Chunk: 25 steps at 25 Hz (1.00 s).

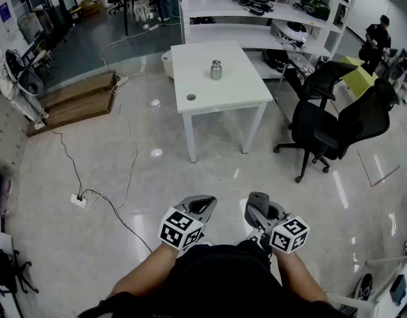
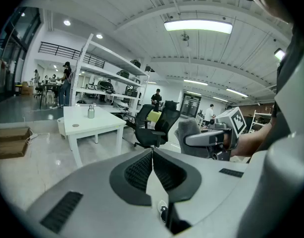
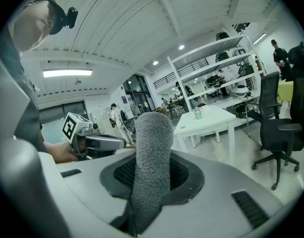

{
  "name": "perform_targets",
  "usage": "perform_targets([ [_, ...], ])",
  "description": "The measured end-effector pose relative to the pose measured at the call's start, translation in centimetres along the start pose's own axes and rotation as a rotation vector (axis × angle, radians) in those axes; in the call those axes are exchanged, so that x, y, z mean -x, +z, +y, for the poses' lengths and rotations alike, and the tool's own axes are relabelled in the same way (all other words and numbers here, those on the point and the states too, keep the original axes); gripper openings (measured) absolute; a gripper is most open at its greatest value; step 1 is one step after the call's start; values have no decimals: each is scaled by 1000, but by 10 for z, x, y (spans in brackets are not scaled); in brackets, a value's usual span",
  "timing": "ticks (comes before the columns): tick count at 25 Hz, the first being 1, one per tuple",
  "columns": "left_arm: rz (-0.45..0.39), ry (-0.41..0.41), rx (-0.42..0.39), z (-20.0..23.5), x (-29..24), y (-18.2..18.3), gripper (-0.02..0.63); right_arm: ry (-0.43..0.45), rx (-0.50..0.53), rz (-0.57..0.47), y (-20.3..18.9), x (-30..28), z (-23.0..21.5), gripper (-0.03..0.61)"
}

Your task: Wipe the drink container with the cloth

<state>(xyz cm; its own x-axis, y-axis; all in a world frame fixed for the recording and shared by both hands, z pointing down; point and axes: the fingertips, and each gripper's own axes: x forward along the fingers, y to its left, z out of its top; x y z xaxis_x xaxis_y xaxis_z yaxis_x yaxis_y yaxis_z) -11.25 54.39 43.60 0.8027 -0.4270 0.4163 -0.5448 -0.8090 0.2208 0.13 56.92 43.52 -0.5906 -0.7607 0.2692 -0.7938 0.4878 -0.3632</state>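
Approach: standing well short of white table, clamping grey cloth upright in right gripper, holding left gripper shut tight and empty. Facing metal drink container upright near table's middle, small disc nearer table's front edge. Possibly risking toppling that light, unbraced container by wiping one-handed without steadying it first.
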Motion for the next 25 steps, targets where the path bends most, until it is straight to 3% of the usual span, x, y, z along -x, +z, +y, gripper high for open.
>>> perform_targets([
  [7, 2, -5, -19, -1, 0, 3, 18, -8, 33, 18, 3, 2, 0, 109],
  [25, -30, 28, -2, 24, 16, 3, 18, 43, -10, 37, 4, -22, 20, 110],
])
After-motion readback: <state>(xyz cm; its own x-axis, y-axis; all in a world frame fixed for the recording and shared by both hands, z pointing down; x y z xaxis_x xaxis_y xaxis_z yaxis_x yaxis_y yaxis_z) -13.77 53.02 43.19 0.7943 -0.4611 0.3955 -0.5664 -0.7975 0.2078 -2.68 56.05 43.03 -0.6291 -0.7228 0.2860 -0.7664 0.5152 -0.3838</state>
